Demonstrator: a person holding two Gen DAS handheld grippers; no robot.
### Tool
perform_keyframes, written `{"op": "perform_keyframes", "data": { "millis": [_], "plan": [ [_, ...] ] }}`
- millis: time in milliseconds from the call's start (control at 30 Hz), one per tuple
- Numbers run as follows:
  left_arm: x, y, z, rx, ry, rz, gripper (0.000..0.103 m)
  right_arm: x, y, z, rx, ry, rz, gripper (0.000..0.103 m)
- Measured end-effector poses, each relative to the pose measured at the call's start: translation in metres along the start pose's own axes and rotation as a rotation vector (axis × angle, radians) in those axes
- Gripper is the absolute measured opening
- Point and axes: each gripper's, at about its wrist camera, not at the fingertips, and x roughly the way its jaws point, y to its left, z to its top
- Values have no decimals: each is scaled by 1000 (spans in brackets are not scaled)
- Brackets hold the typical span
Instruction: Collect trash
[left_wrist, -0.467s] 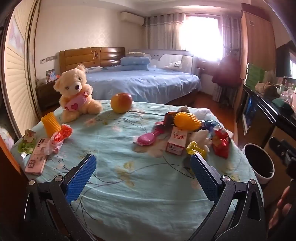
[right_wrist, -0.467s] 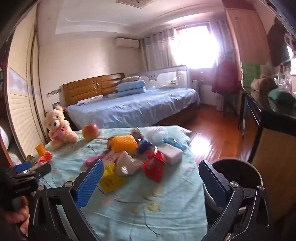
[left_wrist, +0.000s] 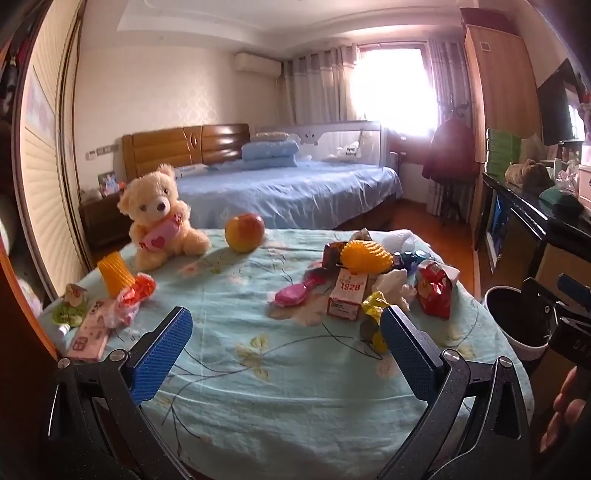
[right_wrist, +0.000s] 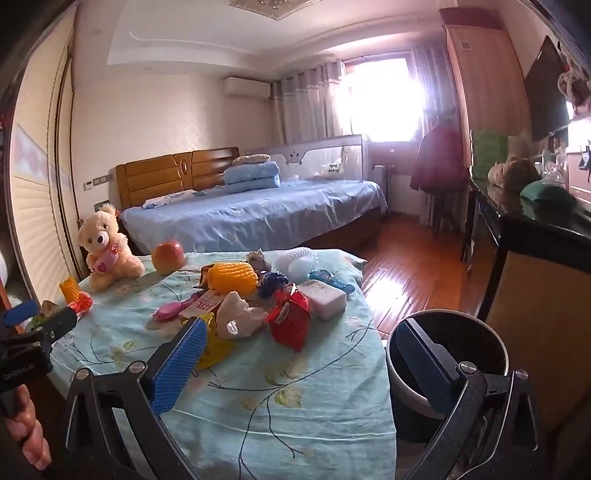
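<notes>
Both hand-held grippers spread wide, empty, left, right, wrappers, seemingly, bin

The tabletop wears a pale blue flowered cloth. On it sit a teddy bear and an apple at the far side, a yellow cup and pink phone at the left, and a heap of wrappers with a small carton and pink brush at the right.
</notes>
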Motion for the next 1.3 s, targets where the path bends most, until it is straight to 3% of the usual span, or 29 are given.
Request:
{"op": "perform_keyframes", "data": {
  "millis": [1300],
  "plan": [
    [-2, 3, 0, -14, -2, 1, 103, 3, 9, -3, -17, 17, 7, 103]
  ]
}}
